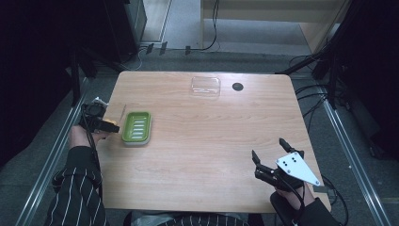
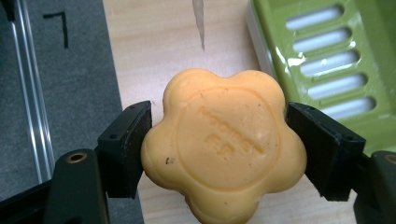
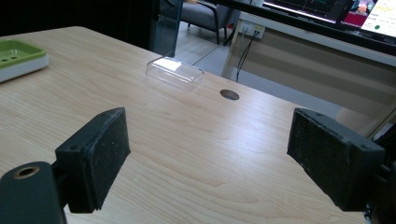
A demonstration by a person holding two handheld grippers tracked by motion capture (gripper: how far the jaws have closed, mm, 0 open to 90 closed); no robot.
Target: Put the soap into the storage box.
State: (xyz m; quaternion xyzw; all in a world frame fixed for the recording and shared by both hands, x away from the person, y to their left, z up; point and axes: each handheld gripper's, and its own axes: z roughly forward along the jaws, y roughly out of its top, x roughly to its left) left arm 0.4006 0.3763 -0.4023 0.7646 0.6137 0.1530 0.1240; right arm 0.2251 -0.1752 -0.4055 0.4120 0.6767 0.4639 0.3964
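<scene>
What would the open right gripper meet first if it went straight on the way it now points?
Probably nothing close: the right gripper faces bare wooden table. Farther along its line lie the clear plastic lid and a small dark round hole; the hole looks nearer the line, though depth is uncertain.

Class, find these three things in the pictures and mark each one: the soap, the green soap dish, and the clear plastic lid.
soap (image 2: 224, 144), left gripper view, on its stamped top face.
green soap dish (image 1: 137, 127), high view, on its slotted inner floor.
clear plastic lid (image 3: 175, 72), right gripper view, on its flat top.
</scene>
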